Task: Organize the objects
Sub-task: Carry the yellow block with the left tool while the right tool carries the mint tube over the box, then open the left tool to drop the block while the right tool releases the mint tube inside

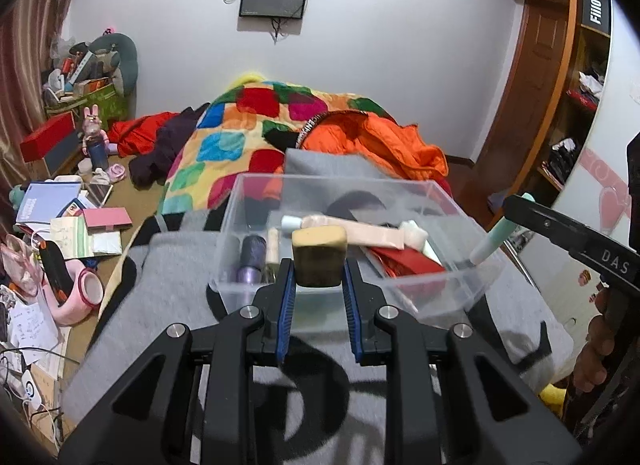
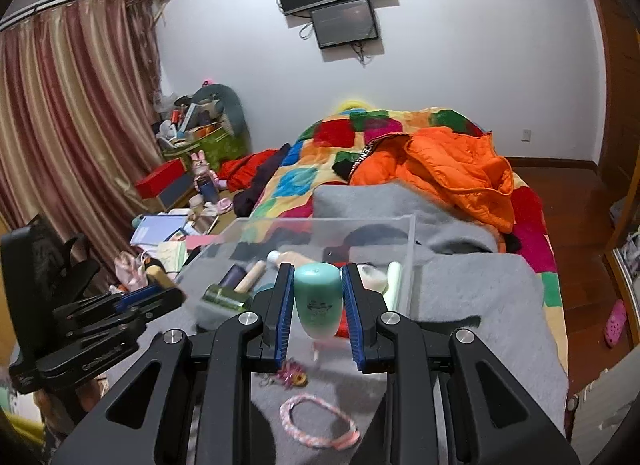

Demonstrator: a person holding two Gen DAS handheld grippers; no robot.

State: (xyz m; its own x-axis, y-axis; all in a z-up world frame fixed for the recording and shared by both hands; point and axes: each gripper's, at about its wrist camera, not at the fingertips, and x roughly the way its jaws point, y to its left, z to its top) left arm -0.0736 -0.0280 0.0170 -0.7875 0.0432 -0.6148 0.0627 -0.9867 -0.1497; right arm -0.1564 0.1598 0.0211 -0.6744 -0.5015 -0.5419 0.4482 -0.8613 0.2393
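Observation:
A clear plastic box [image 1: 472, 277] stands on a grey garment [image 1: 168, 289] on the bed and holds several tubes and bottles. My left gripper [image 1: 319, 265] is shut on a tan block with a yellow top [image 1: 319, 253], held over the box's near wall. My right gripper [image 2: 319, 297] is shut on a mint-green tube [image 2: 319, 301], held over the box's [image 2: 408, 249] near right side. In the left wrist view the right gripper [image 1: 516, 213] comes in from the right with the green tube [image 1: 490, 245] hanging over the box's right rim.
A pink braided loop [image 2: 316, 421] and a small pink trinket [image 2: 292, 377] lie on the grey garment. An orange jacket [image 2: 452, 173] and patchwork quilt [image 1: 224, 145] lie behind the box. Books and clutter [image 1: 60, 217] cover the left side. A wooden wardrobe [image 1: 556, 105] stands right.

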